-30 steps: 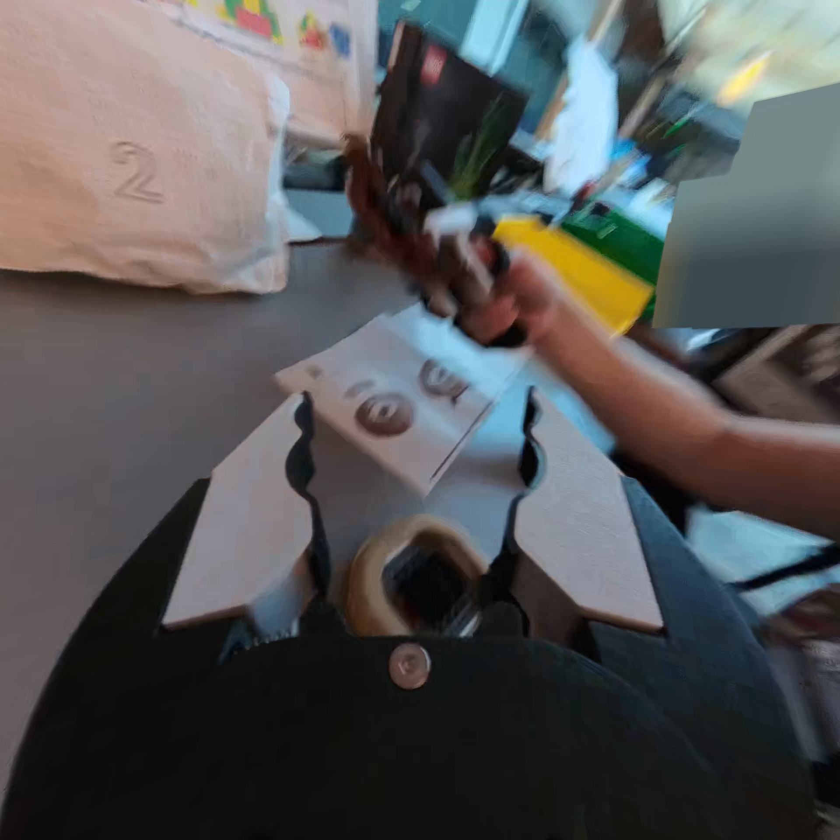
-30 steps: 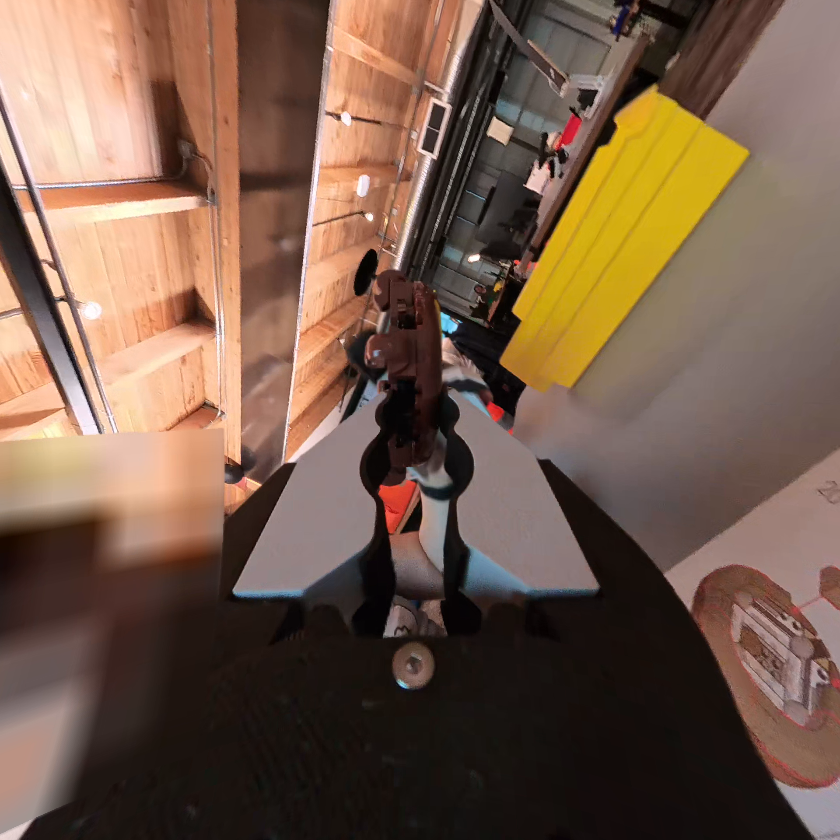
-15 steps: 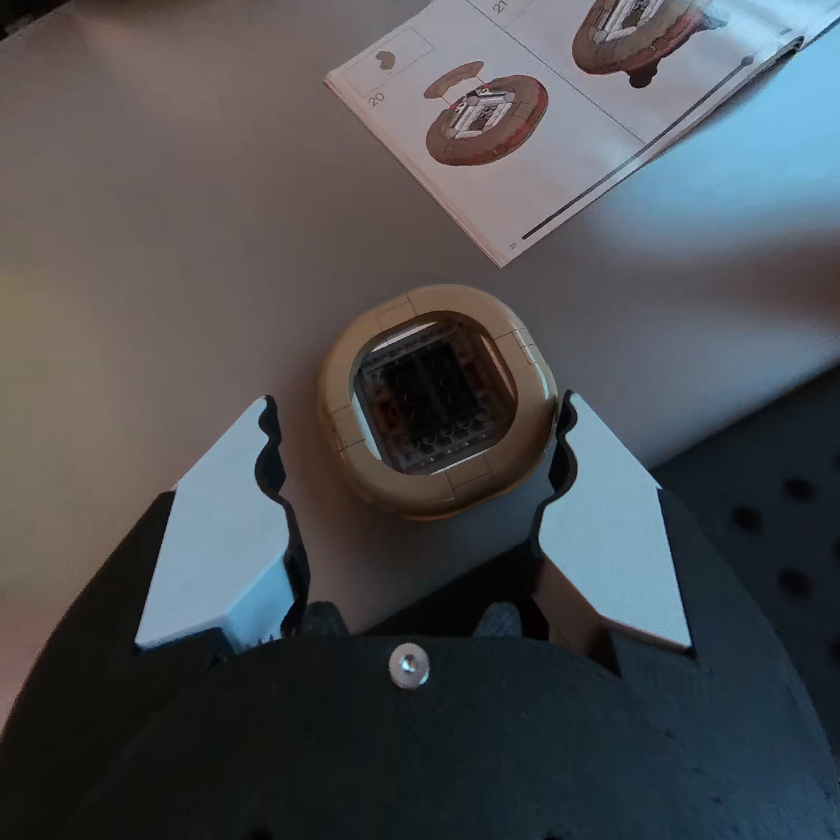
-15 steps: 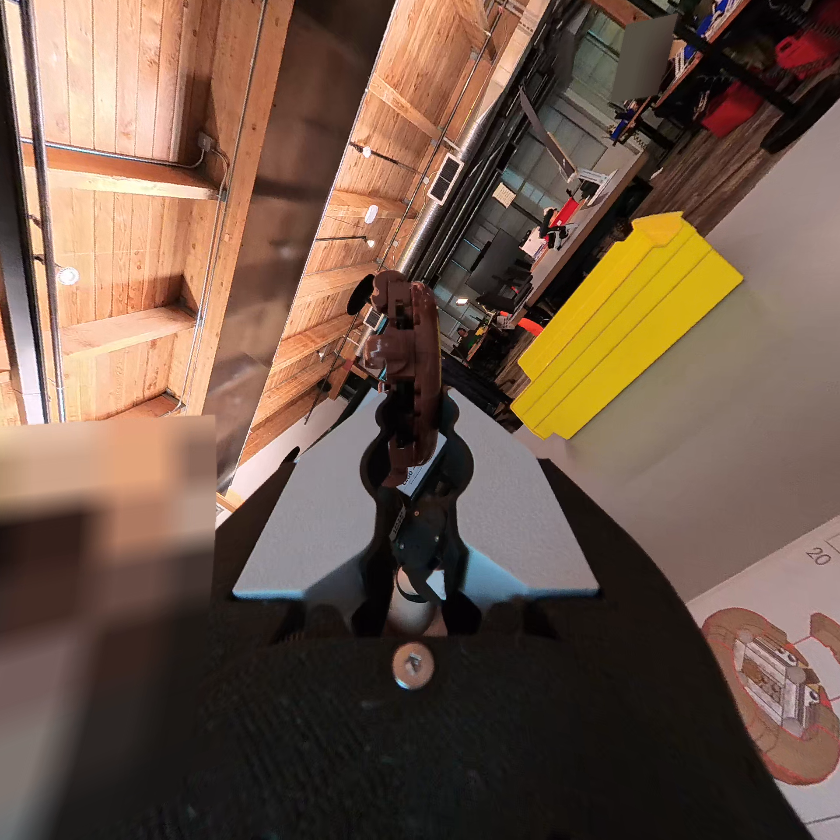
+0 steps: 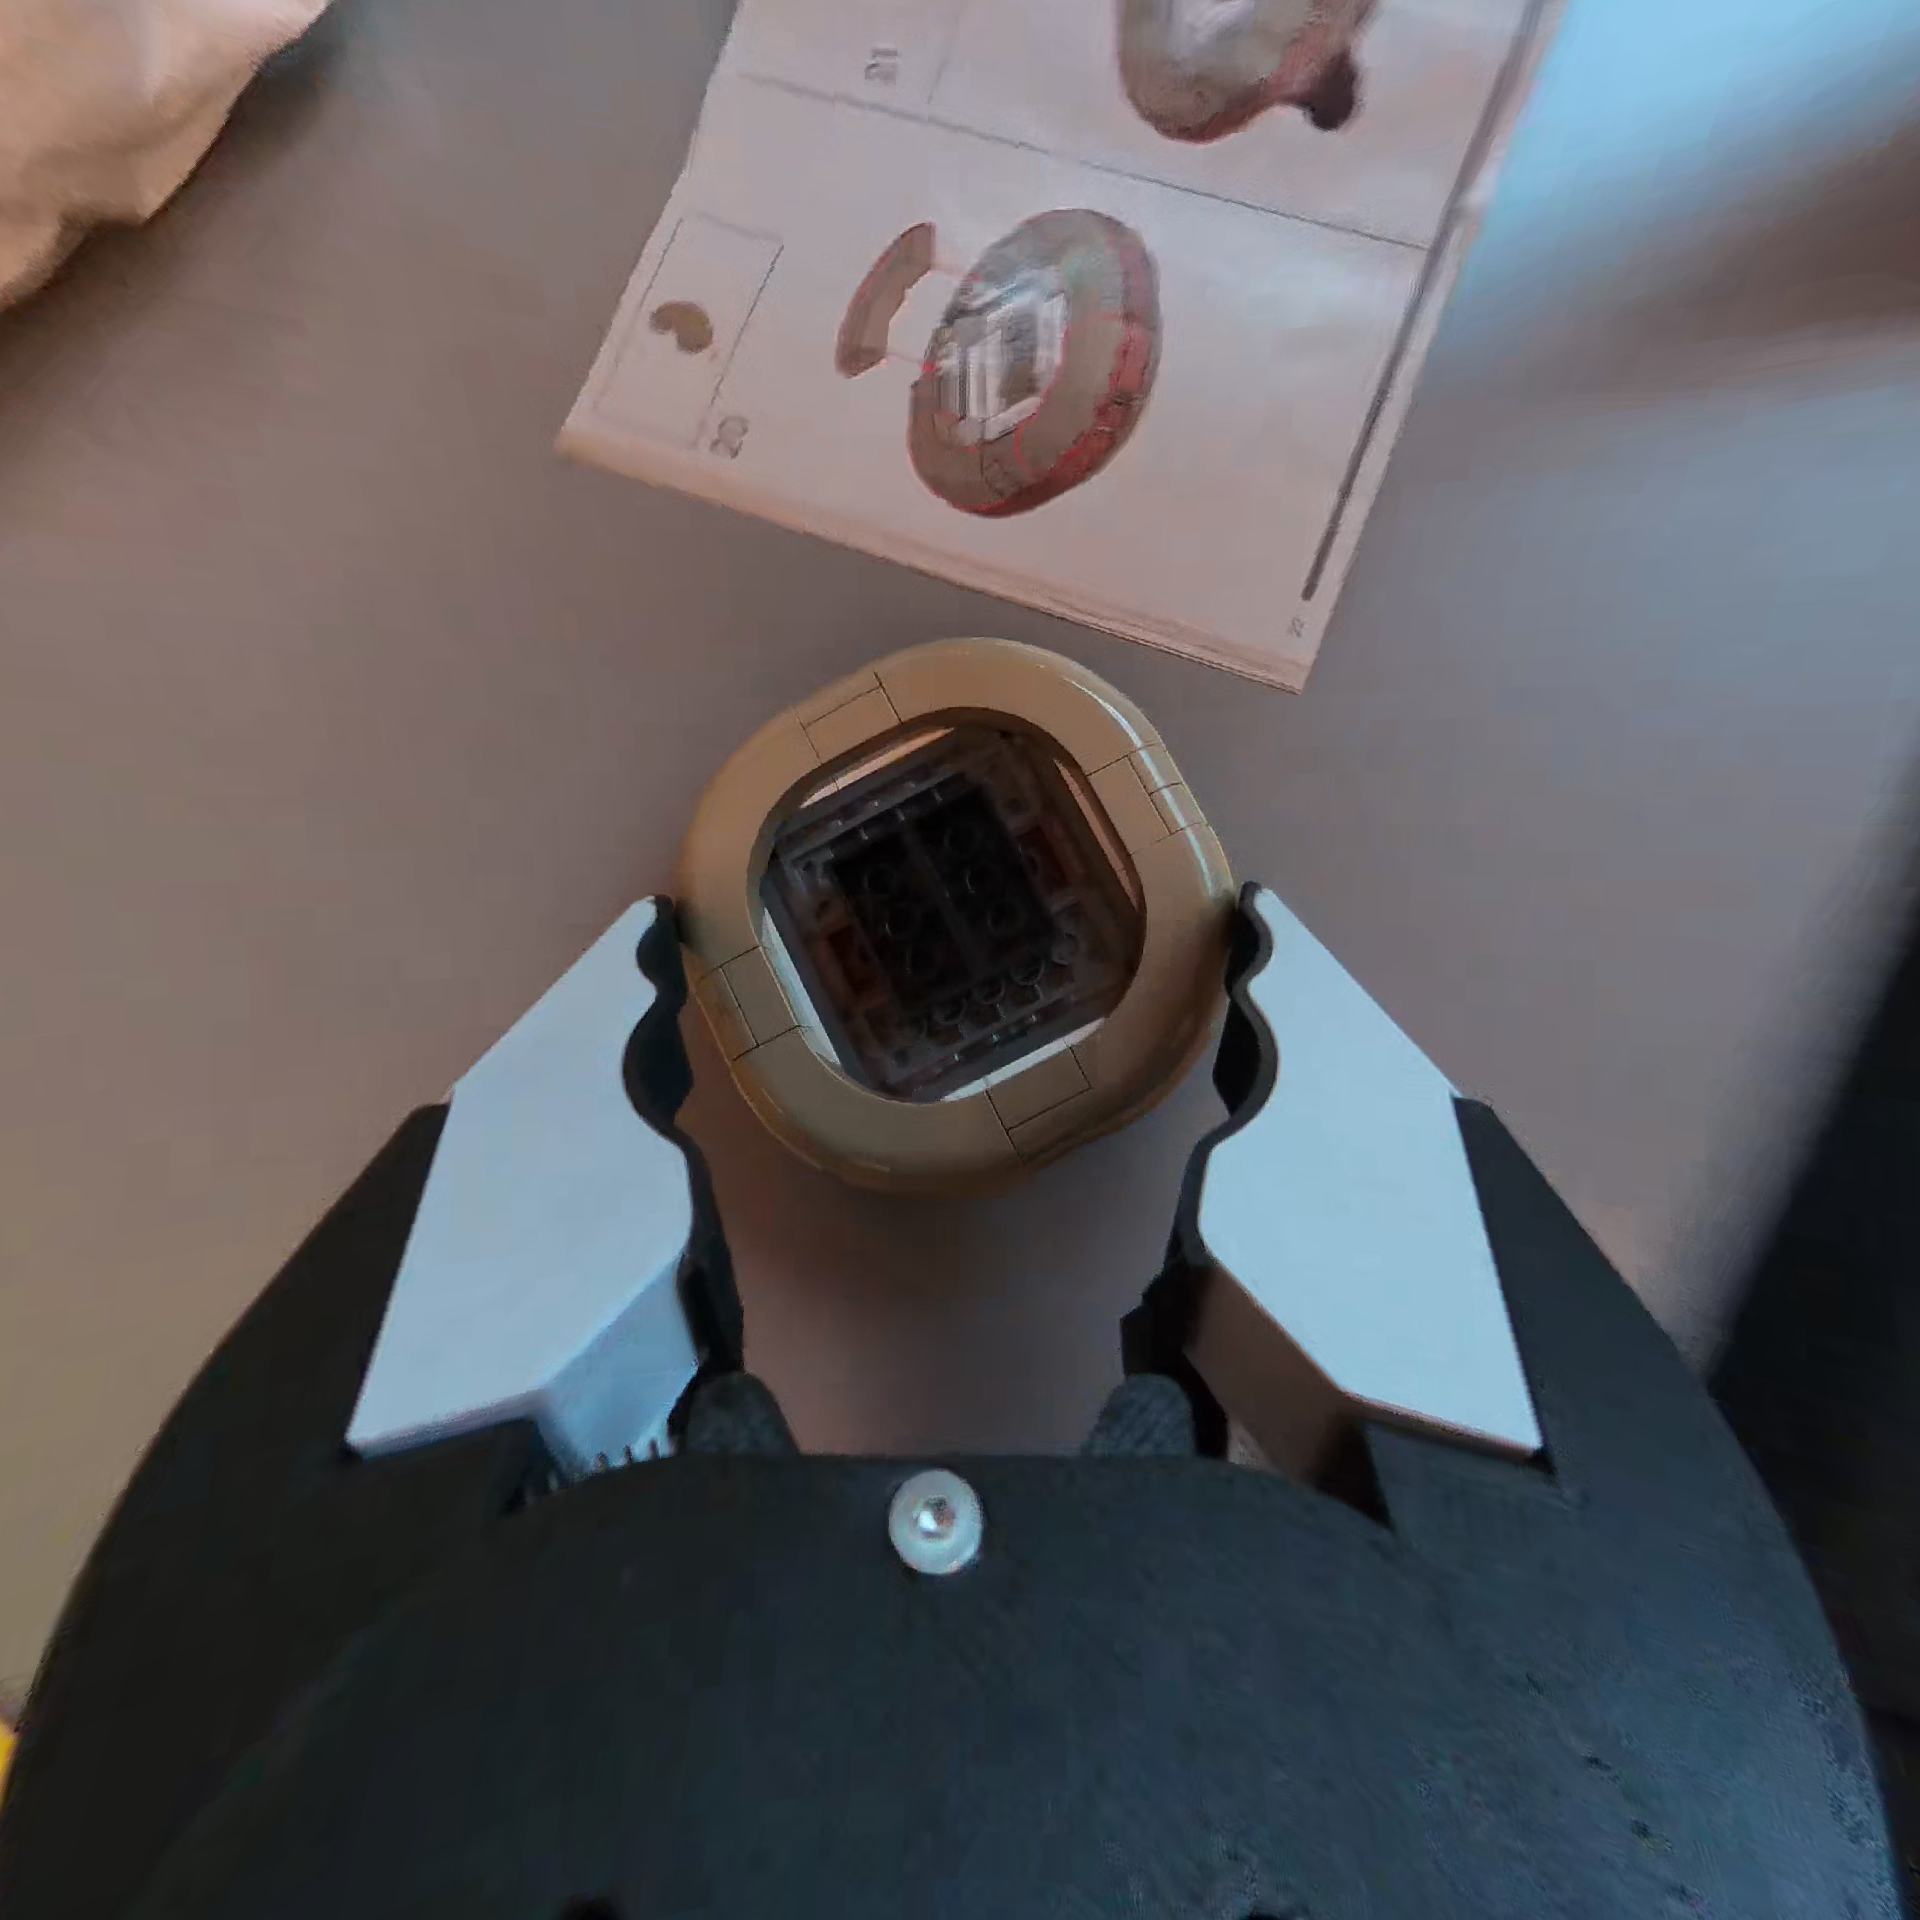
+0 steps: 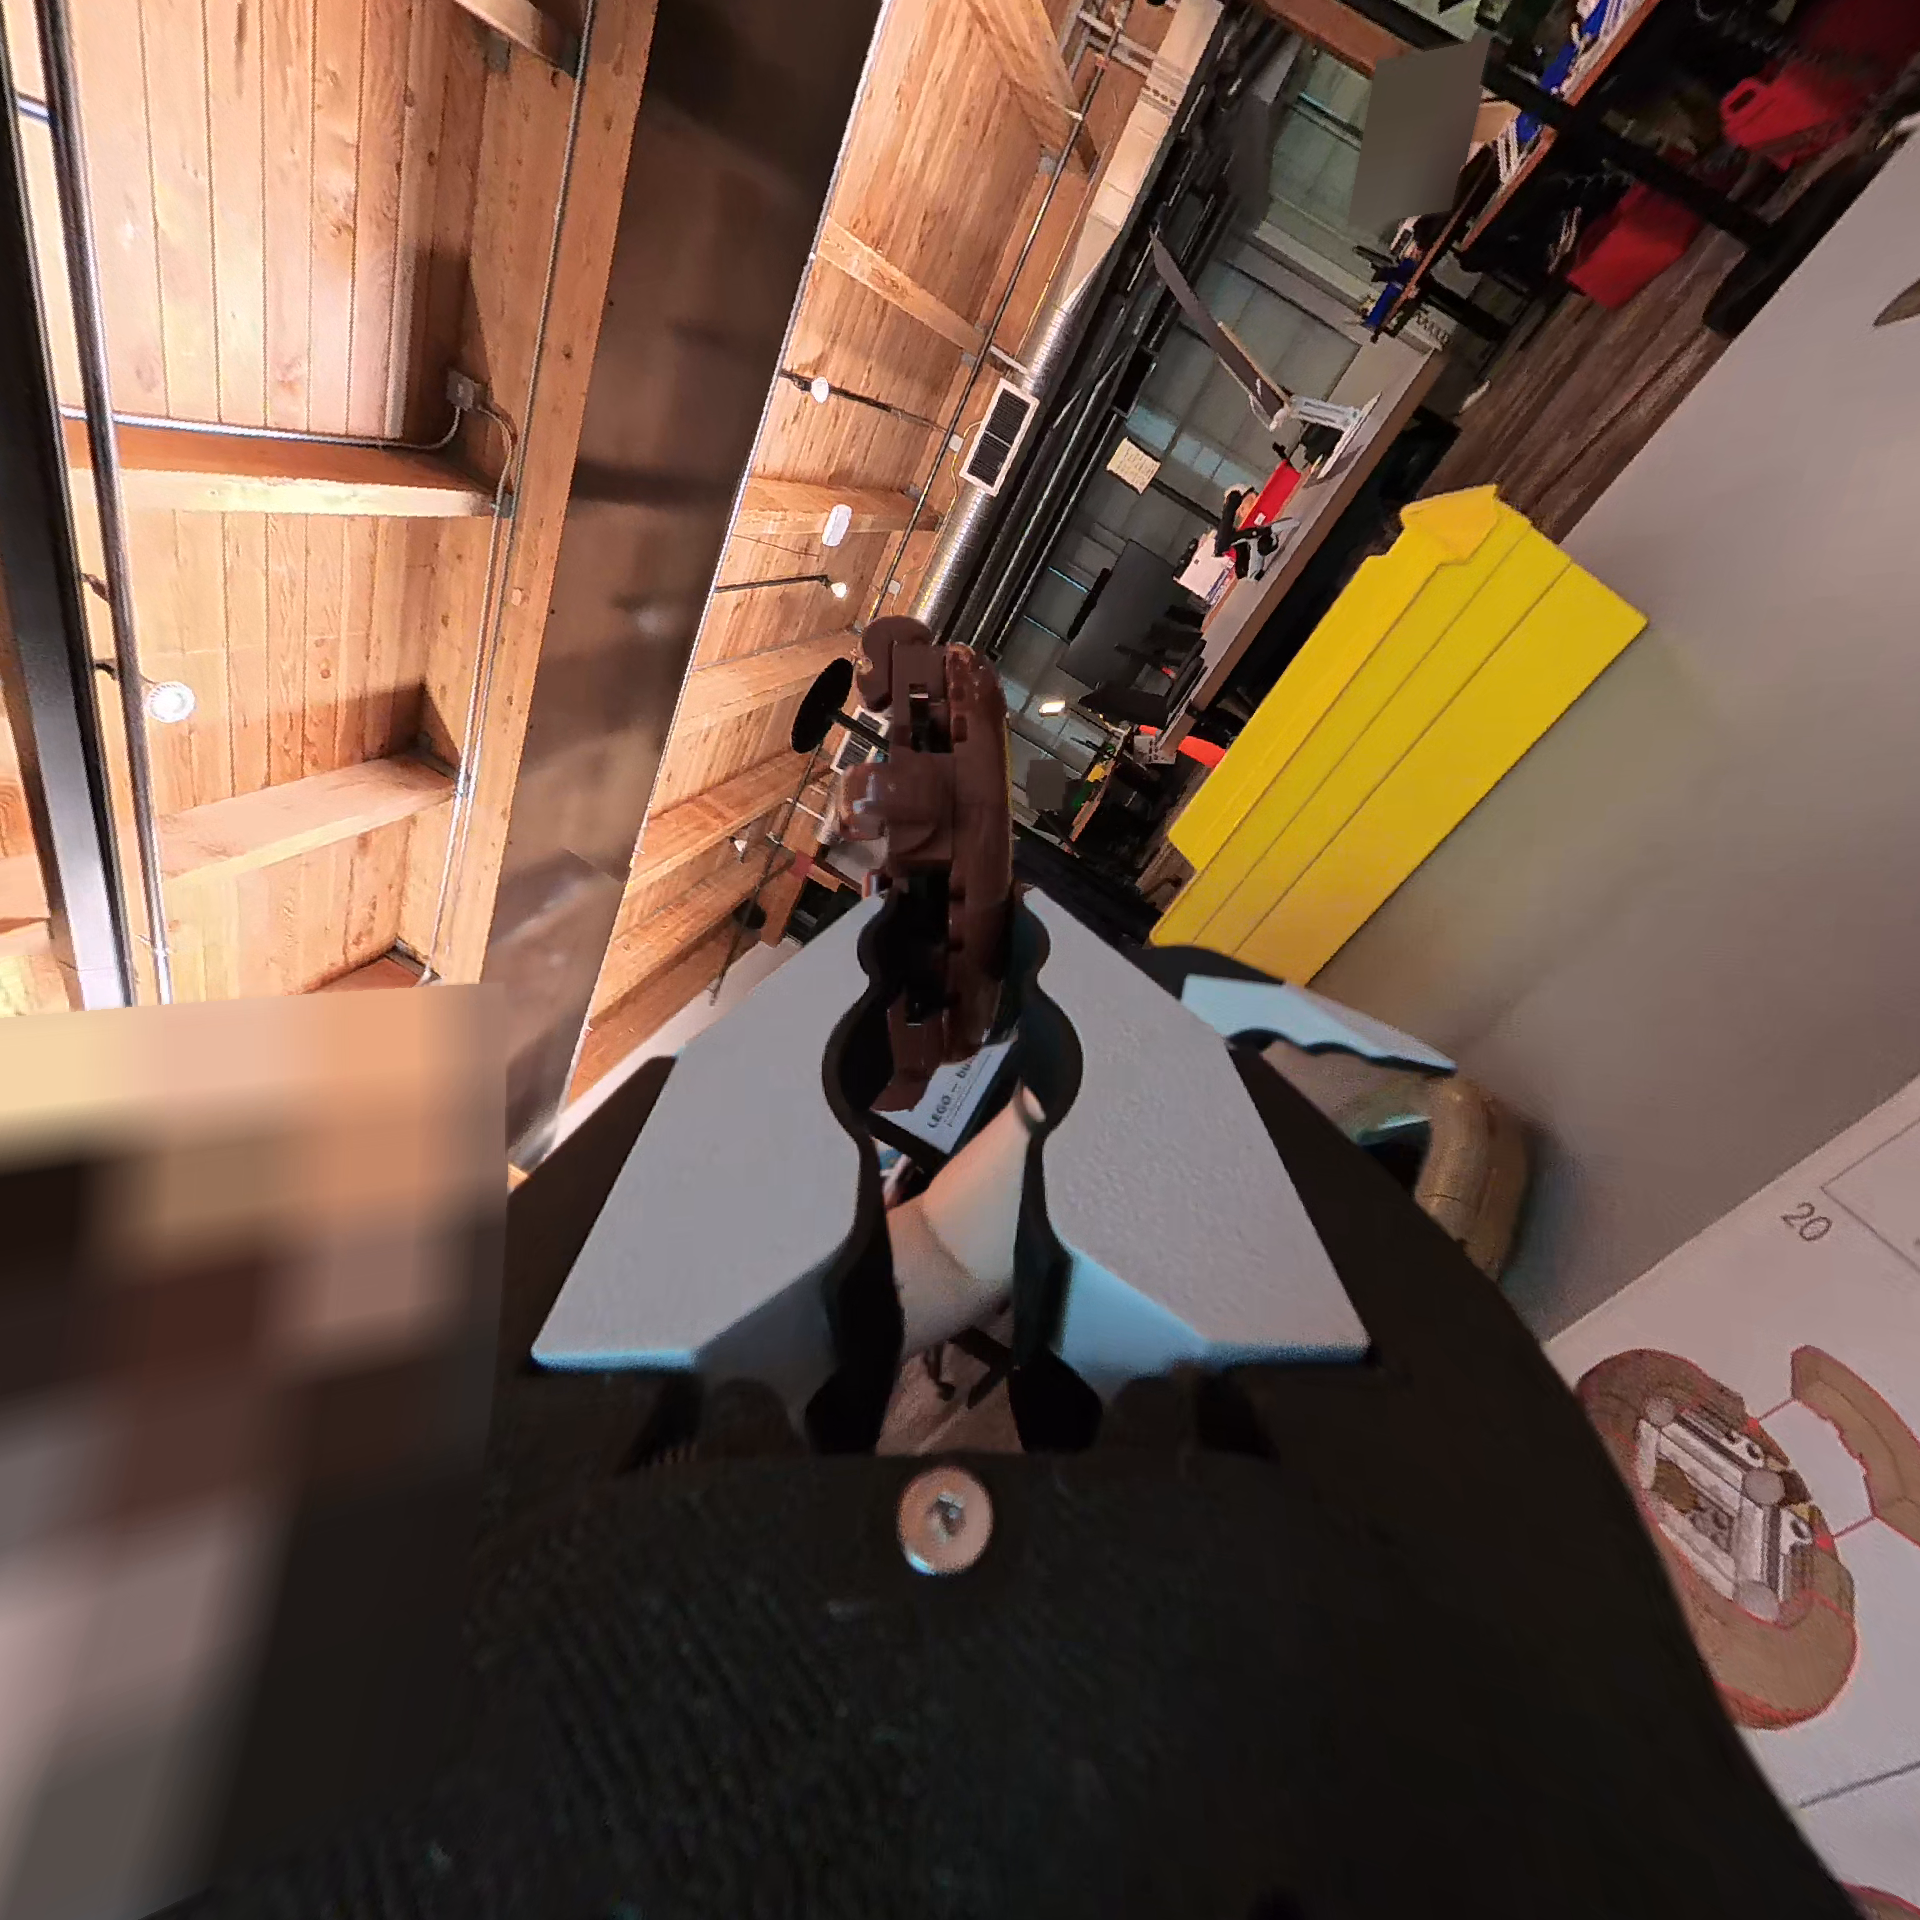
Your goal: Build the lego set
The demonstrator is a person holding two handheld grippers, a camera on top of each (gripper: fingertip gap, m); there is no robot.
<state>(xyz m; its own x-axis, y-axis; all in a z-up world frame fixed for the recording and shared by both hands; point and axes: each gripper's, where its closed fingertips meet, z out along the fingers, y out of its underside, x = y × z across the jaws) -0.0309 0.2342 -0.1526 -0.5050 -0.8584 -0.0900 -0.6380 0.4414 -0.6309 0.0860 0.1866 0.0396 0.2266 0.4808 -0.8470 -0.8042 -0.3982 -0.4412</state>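
A tan ring-shaped lego build (image 5: 1174,831) with a dark studded core stands on the grey table (image 5: 312,727). My left gripper (image 5: 951,912) is open, and its fingertips reach both sides of the ring; I cannot tell whether they touch it. My right gripper (image 6: 940,935) is shut on a dark brown lego assembly (image 6: 935,769) and holds it up in the air, pointing at the ceiling. In the right wrist view a finger (image 6: 1320,1029) of the left gripper and the tan ring (image 6: 1475,1174) show low at the right.
An open instruction booklet (image 5: 1039,343) lies just beyond the ring; it also shows in the right wrist view (image 6: 1766,1455). A pale paper bag (image 5: 104,104) lies far left. A yellow bin (image 6: 1403,748) sits on the table. The table's edge (image 5: 1704,1143) runs along the right. Spacing between my two grippers at the tips: around 25 centimetres.
My left gripper tipped down over the table and moved forward, so the tan ring now sits between its fingertips. My right gripper still holds the brown assembly and has turned slightly.
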